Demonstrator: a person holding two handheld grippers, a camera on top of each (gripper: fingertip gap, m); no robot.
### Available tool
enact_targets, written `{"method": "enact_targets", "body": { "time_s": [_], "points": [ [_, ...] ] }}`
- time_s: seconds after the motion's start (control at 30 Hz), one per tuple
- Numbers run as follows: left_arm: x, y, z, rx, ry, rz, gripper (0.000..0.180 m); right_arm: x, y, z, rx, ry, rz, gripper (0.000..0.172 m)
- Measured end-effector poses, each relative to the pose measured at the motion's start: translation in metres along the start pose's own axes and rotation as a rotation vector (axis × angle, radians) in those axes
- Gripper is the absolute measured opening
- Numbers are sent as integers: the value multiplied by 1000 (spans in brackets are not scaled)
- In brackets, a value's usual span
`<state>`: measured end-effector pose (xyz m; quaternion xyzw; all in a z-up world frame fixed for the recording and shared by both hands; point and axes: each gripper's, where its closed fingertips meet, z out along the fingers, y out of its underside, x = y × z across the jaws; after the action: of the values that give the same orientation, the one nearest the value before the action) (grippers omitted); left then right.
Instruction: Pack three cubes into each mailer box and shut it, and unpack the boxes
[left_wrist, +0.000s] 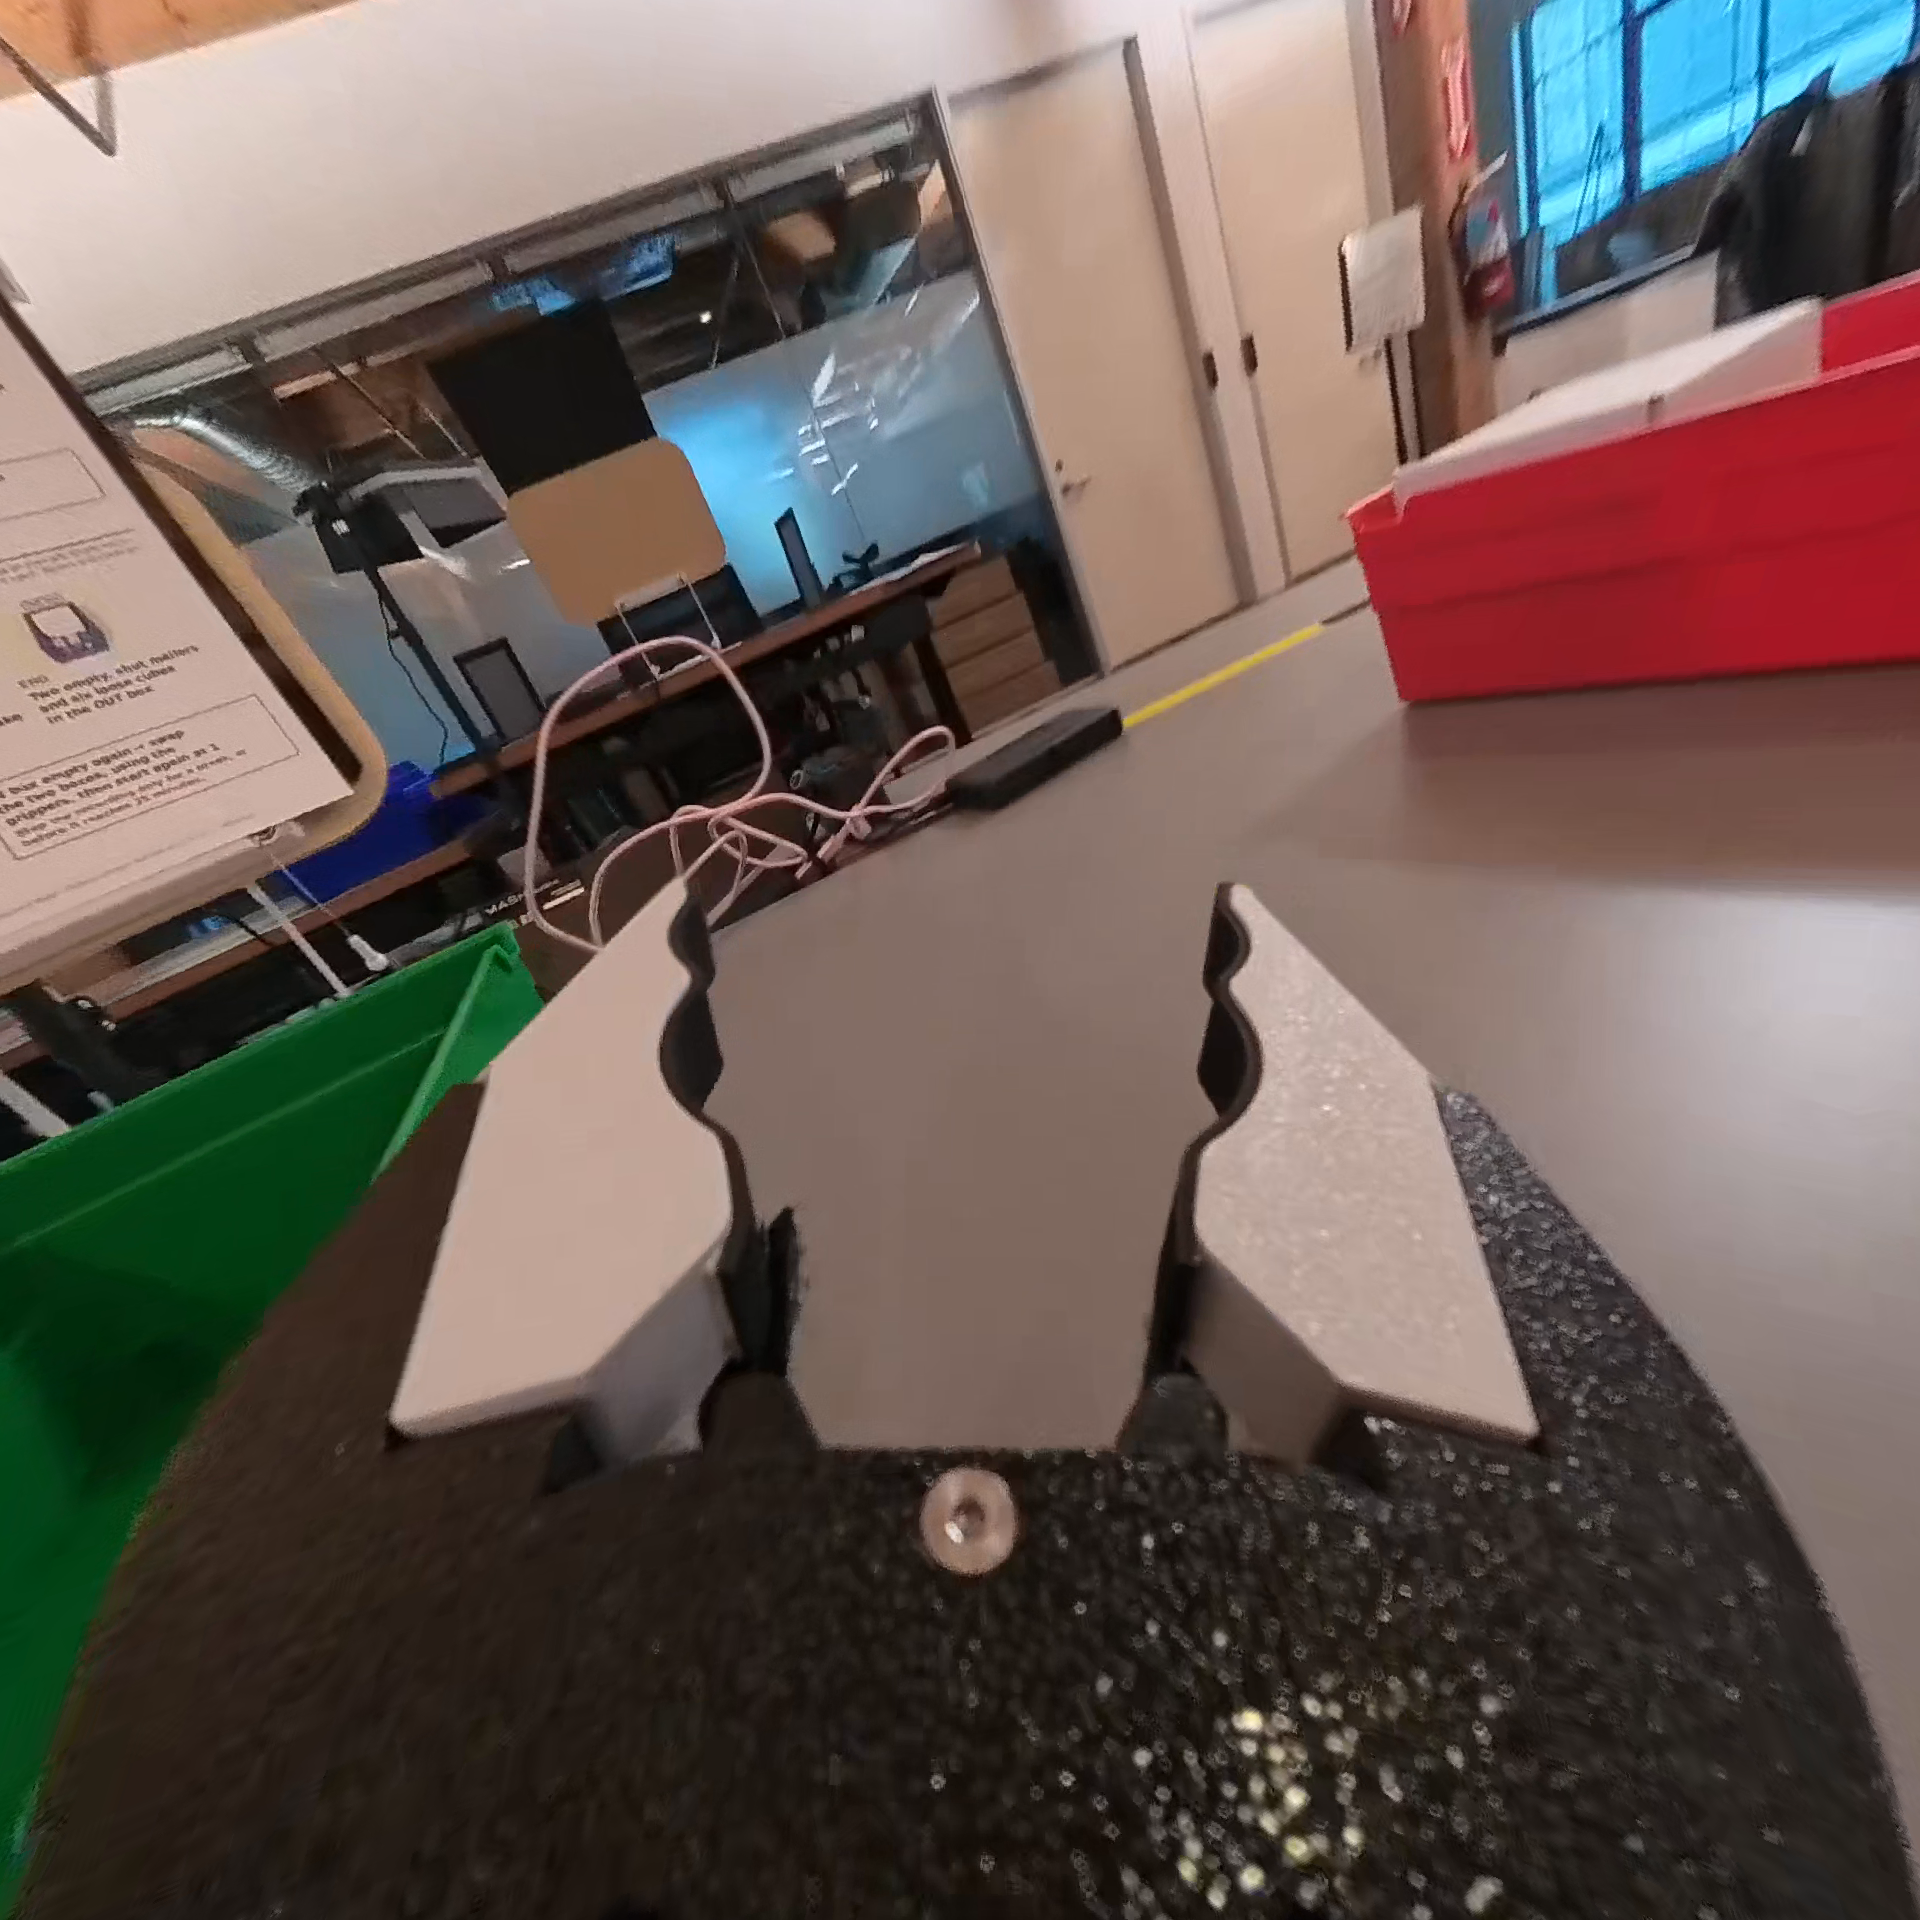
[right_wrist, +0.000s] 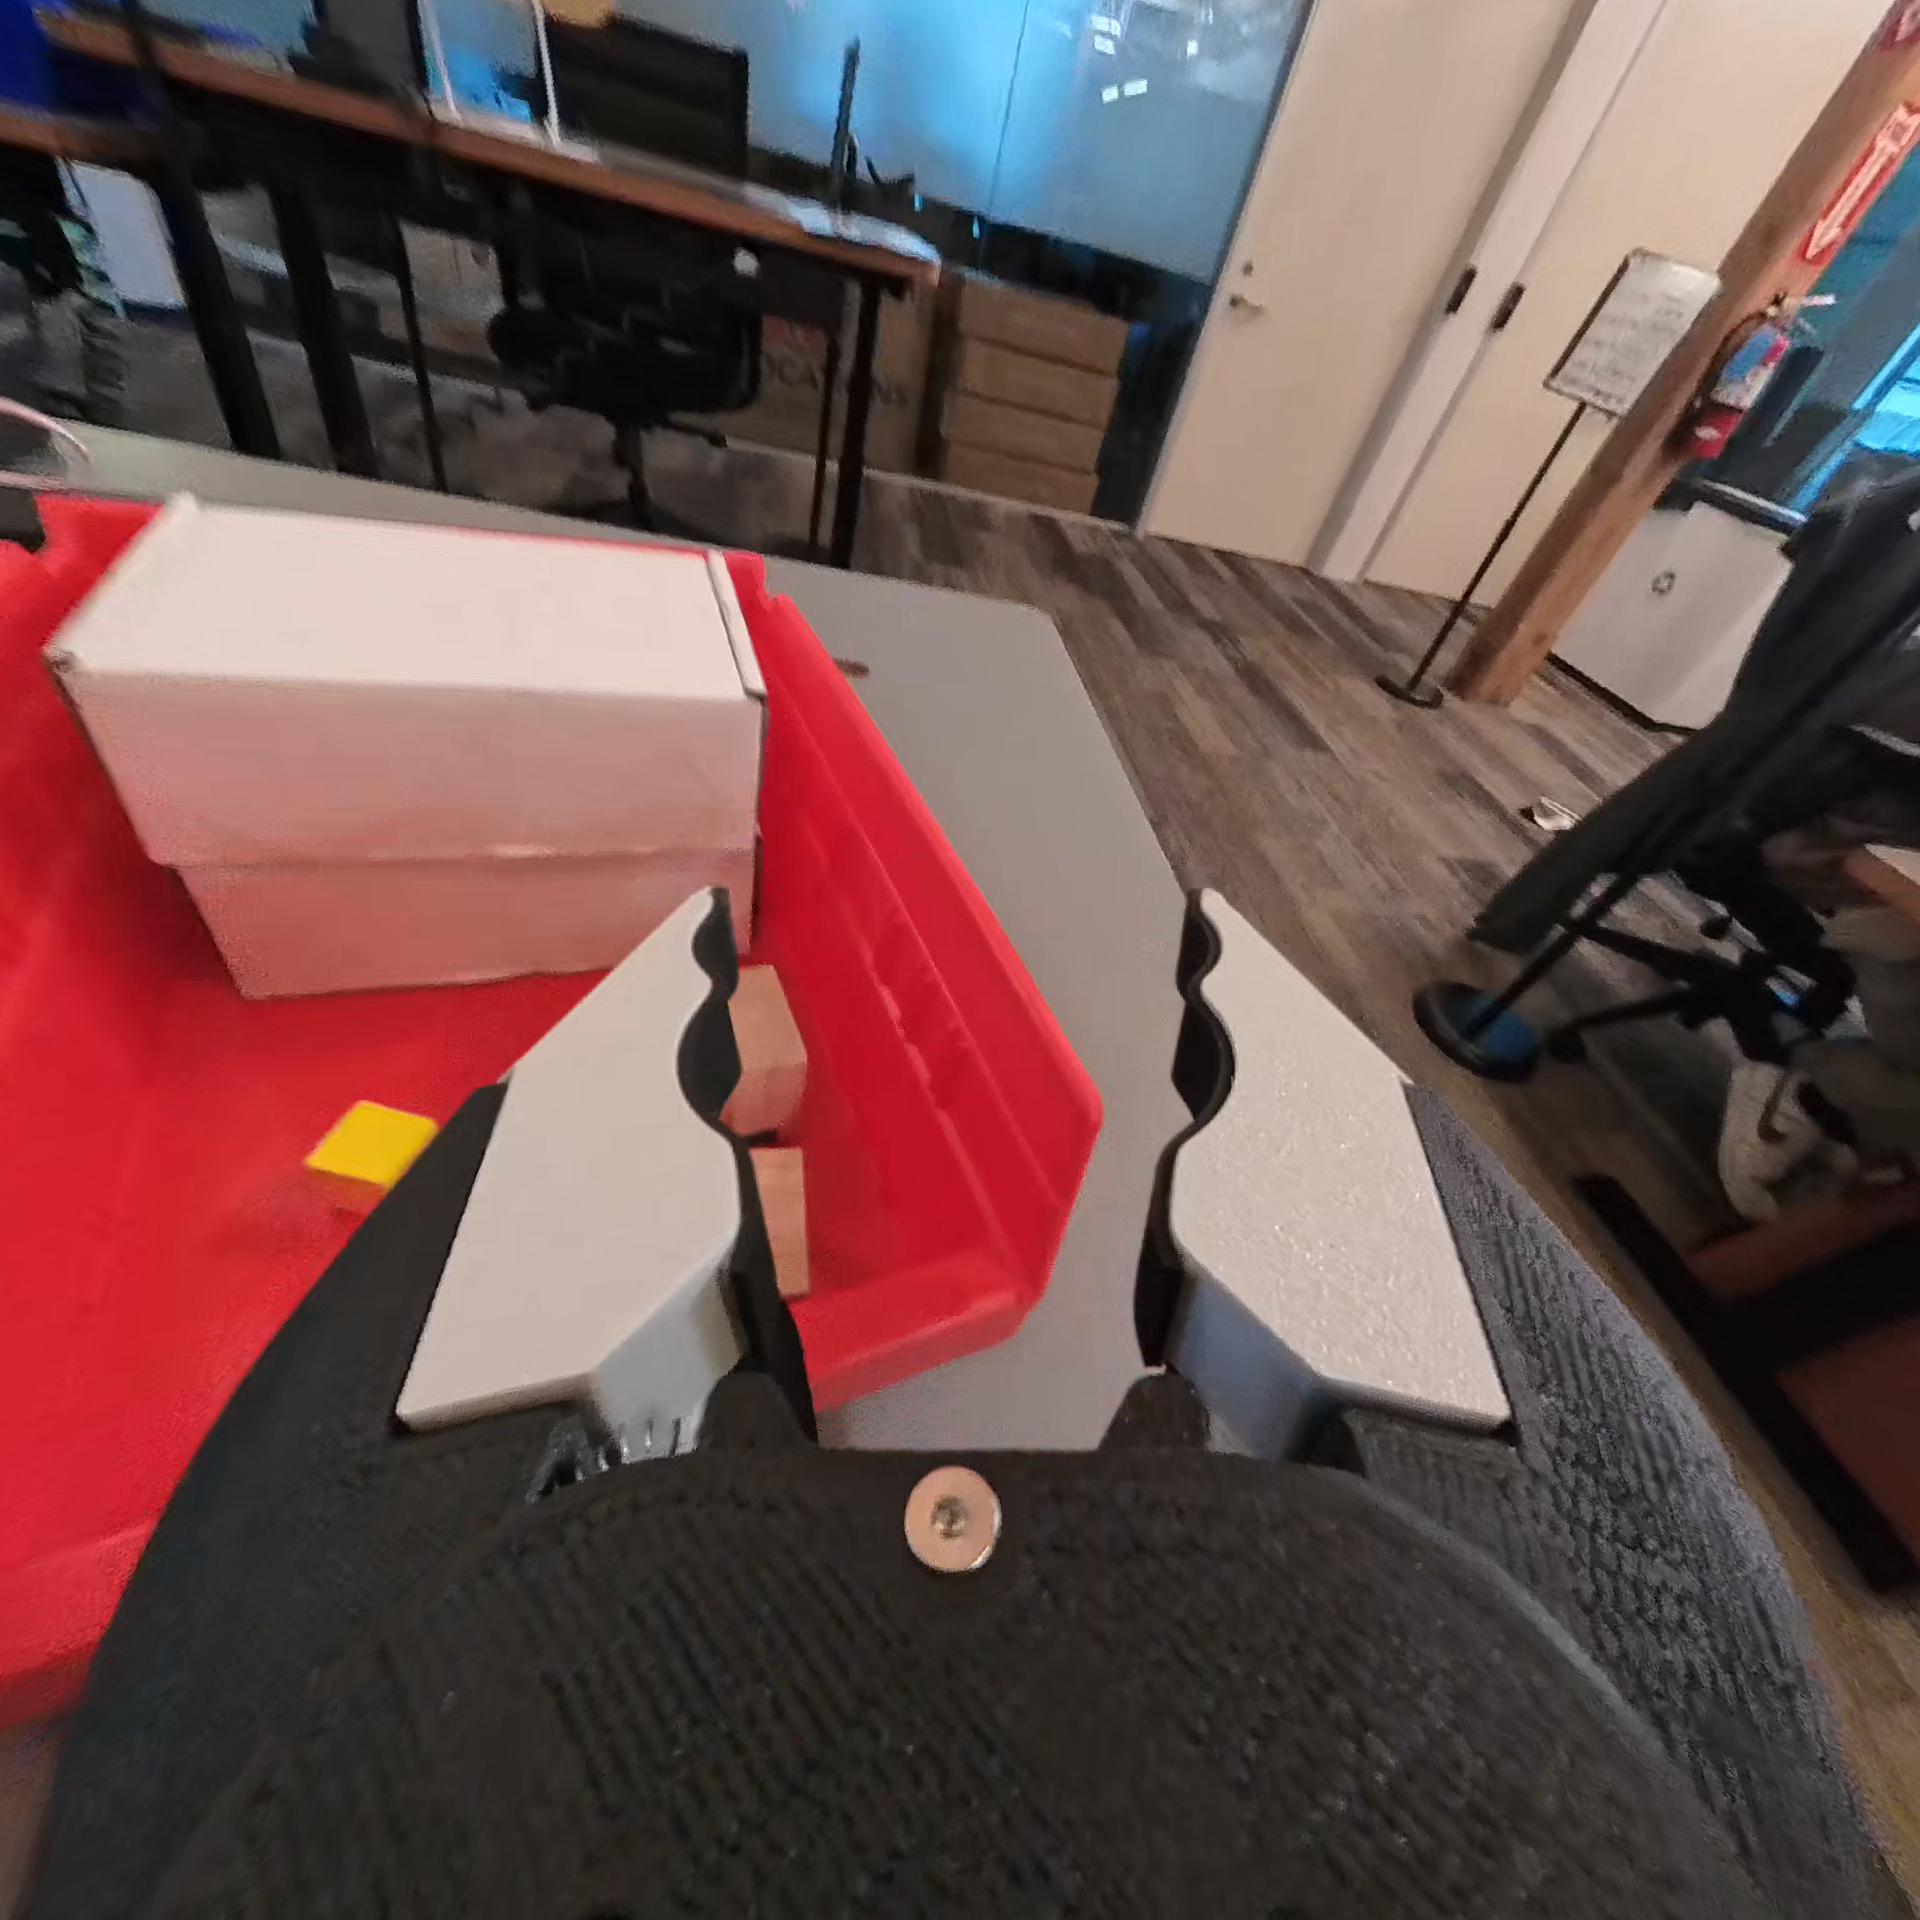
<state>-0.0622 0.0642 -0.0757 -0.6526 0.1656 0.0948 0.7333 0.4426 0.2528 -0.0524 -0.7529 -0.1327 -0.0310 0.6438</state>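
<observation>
Left wrist view: the left gripper (left_wrist: 961, 904) is spread wide over the bare table (left_wrist: 1455, 935), holding nothing. Right wrist view: the right gripper (right_wrist: 956, 914) is spread wide too, holding nothing. Two white boxes (right_wrist: 416, 727) sit stacked in the red bin (right_wrist: 914, 1039), with cubes (right_wrist: 369, 1143) beside them.

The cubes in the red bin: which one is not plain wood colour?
The yellow cube, lying apart to the left; the two others are bare wood.
</observation>
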Motion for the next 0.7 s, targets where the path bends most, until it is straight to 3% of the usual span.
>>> {"method": "enact_targets", "body": {
  "time_s": [0.17, 0.3, 0.47, 0.7],
  "points": [
    [15, 20, 10, -115, 53, 62, 100, -5, 31, 15, -84, -70, 84, 92],
    [19, 22, 11, -128, 71, 82, 99, -10, 49, 22, -153, -97, 82, 89],
    [19, 21, 10, -121, 77, 69, 96, -7, 49, 22, -150, -85, 101, 79],
    [17, 20, 9, -116, 76, 56, 94, -8, 50, 21, -155, -92, 112, 81]
  ]
}}
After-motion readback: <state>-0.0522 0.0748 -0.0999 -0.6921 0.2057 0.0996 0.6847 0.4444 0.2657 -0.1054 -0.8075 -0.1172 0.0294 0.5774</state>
